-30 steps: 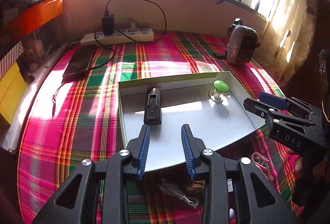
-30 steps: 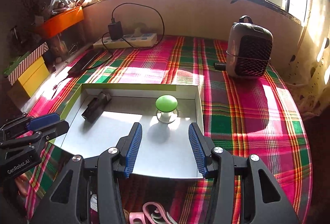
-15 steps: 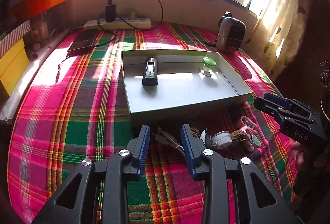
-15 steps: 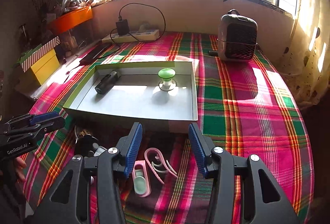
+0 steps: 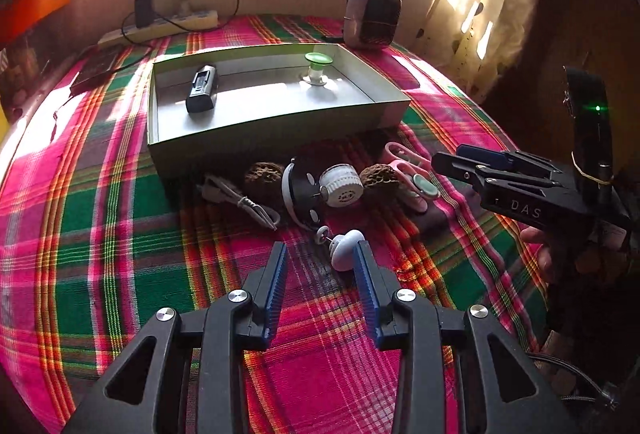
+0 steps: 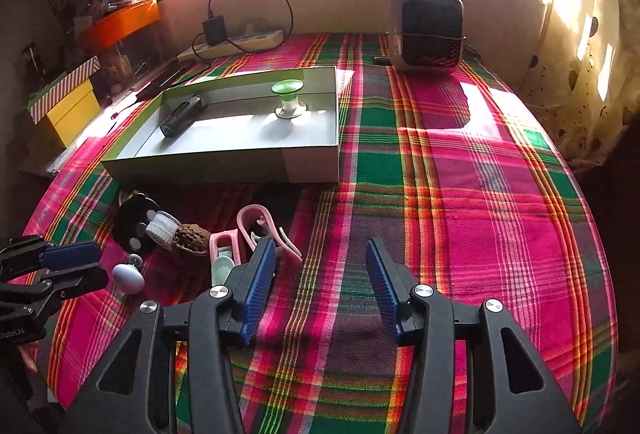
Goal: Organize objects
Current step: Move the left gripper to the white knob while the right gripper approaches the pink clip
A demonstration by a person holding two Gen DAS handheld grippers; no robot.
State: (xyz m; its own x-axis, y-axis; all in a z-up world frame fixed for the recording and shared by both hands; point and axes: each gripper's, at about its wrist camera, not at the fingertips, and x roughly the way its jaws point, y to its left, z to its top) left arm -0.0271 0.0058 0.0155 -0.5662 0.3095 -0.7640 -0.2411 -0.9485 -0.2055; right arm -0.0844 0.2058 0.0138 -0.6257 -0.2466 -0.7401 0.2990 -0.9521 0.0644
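Both hand-held grippers have pulled back from over the box to the near side of the bench since a second ago; the loose items in front of the box are now in view.

Left wrist view: left hand-held gripper [image 5: 320, 254] jaws are opening, nothing clamped. White knob [image 5: 345, 249] lies on the plaid cloth [image 5: 120, 234] just at the inner face of the right finger; contact unclear. Beyond it, in a row near the box's front wall: cable [image 5: 244, 200], brown walnut [image 5: 262, 176], black disc [image 5: 300, 192], white round cap [image 5: 341, 185], second walnut [image 5: 379, 180], pink clips [image 5: 412, 178]. Box [image 5: 280, 138] holds a black device [image 5: 201, 93] at left and a green-topped knob [image 5: 317, 68] at far right. Right hand-held gripper [image 5: 448, 159] comes in from the right, a hand [image 5: 548, 254] under it.

Right wrist view: right hand-held gripper [image 6: 320, 266] stands about half open, empty, over bare cloth. Pink clips [image 6: 256, 230] sit just left of its left finger. Left hand-held gripper [image 6: 86, 268] is at the left edge, white knob [image 6: 128, 277] beside its tips. Heater [image 6: 428, 30] stands far right, power strip [image 6: 236, 42] along the far wall.
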